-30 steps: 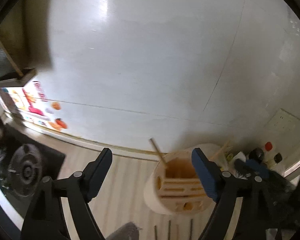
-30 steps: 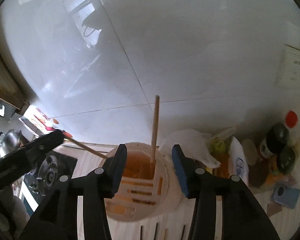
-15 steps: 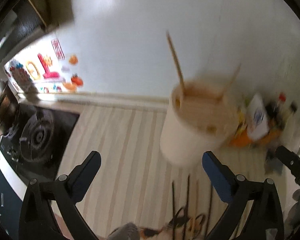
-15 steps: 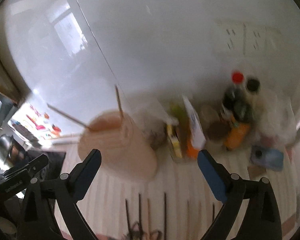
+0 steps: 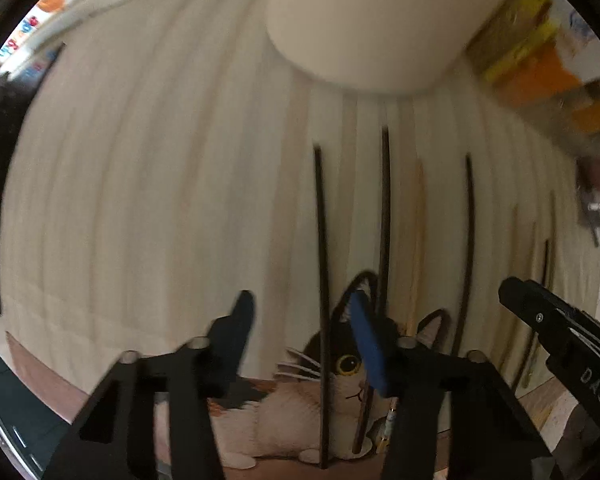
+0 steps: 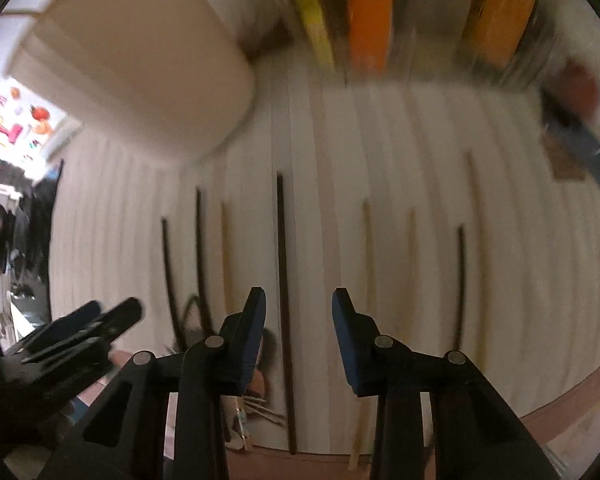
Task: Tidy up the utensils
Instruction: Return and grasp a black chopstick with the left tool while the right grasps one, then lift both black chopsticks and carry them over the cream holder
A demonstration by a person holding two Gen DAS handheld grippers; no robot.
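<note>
Several chopsticks, dark and pale wood, lie side by side on a cream striped mat [image 5: 160, 200]. My left gripper [image 5: 302, 312] is open and empty, low over the mat, with a dark chopstick [image 5: 321, 280] between its fingers. My right gripper [image 6: 298, 308] is open and empty, with another dark chopstick [image 6: 283, 280] just inside its left finger. The beige utensil holder [image 5: 360, 20] stands at the far end of the mat; it also shows in the right wrist view [image 6: 140, 68]. The right gripper shows at the left wrist view's right edge [image 5: 560, 340].
A cat picture [image 5: 340, 368] is printed on the mat's near end. Orange and yellow packets and bottles [image 6: 372, 20] stand behind the mat at the right. A stove [image 6: 32, 216] lies to the left. A blue object [image 6: 584, 148] lies at the far right.
Both grippers have dropped from the holder's height down to the mat, now pointing at the chopsticks. Their jaws have narrowed since half a second ago. The holder now sits far at the top.
</note>
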